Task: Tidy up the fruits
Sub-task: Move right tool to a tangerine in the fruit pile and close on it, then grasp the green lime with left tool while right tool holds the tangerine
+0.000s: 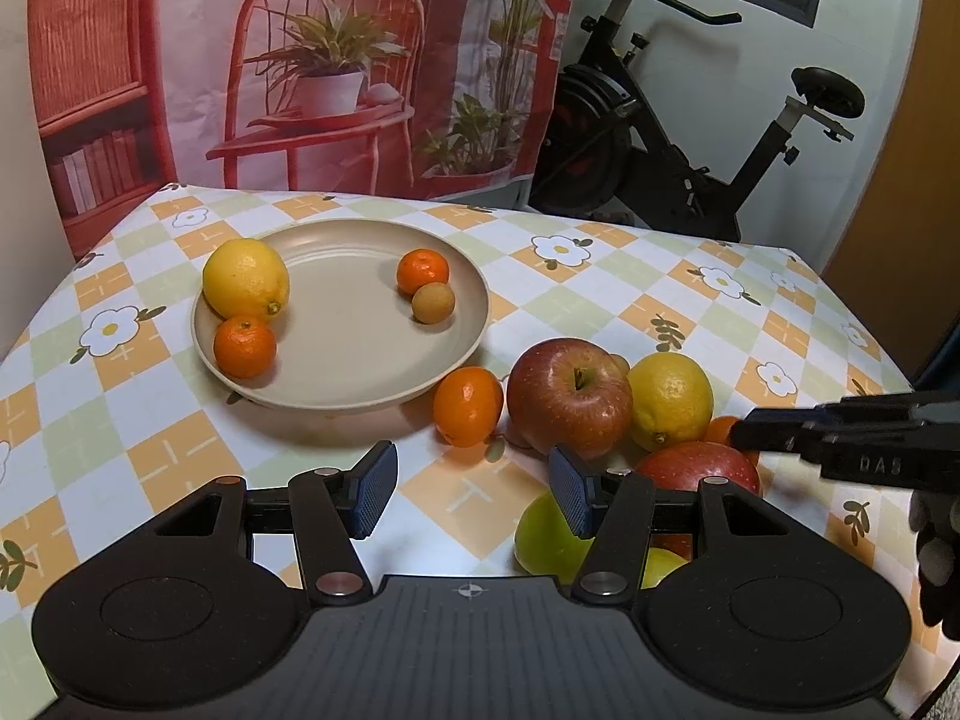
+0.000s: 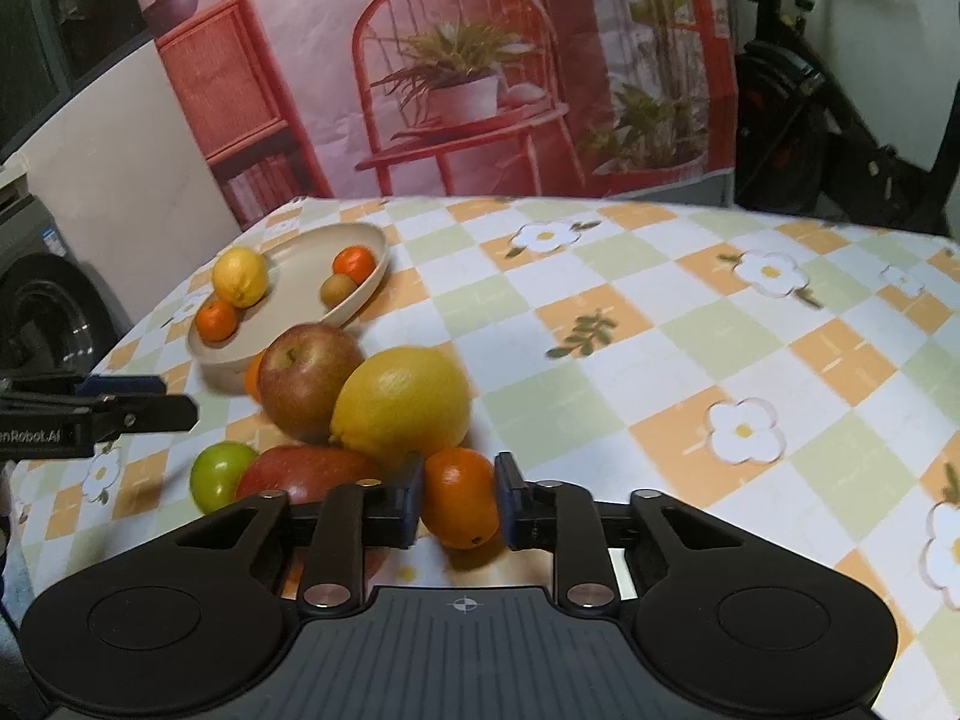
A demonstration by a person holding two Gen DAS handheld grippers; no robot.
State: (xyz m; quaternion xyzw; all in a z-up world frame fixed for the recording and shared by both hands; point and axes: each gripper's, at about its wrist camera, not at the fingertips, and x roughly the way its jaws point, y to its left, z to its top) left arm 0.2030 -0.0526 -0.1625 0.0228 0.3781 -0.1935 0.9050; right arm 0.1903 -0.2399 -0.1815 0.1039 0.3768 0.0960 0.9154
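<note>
— Nearest the right lens, what did you have?

— Between the pads of my right gripper (image 2: pixel 459 501) sat a small tangerine (image 2: pixel 461 497), low on the cloth. Both pads lay against its flanks or just off them; I judged the jaws narrowed onto it, though the blur meant I could not swear to firm contact. Its long axis ran roughly along the fingers, stem end toward the camera.

— And beyond it?

— Just ahead and to the left was a lemon (image 2: pixel 401 403), touching a red apple (image 2: pixel 309 381) behind it. A second red apple (image 2: pixel 306 471) and a green fruit (image 2: pixel 221 476) lay further left of the fingers.

— Where was the plate?

— Well ahead and to the left: a beige plate (image 2: pixel 288 288), already carrying a lemon, two tangerines and a small brown fruit.

— Your left side?

— My left gripper (image 1: pixel 474 495) hung with its jaws wide and nothing between them. One more tangerine (image 1: pixel 468 405) lay straight ahead of it, just beside the plate's (image 1: pixel 336 336) near rim.

— So the move turned on what?

— On the plate lying forward-left of the right gripper, with the pile of fruit in between. I reckoned the tangerine would need lifting over the lemon and apple. The left gripper was nearer the plate, but the right one had the fruit.
</note>
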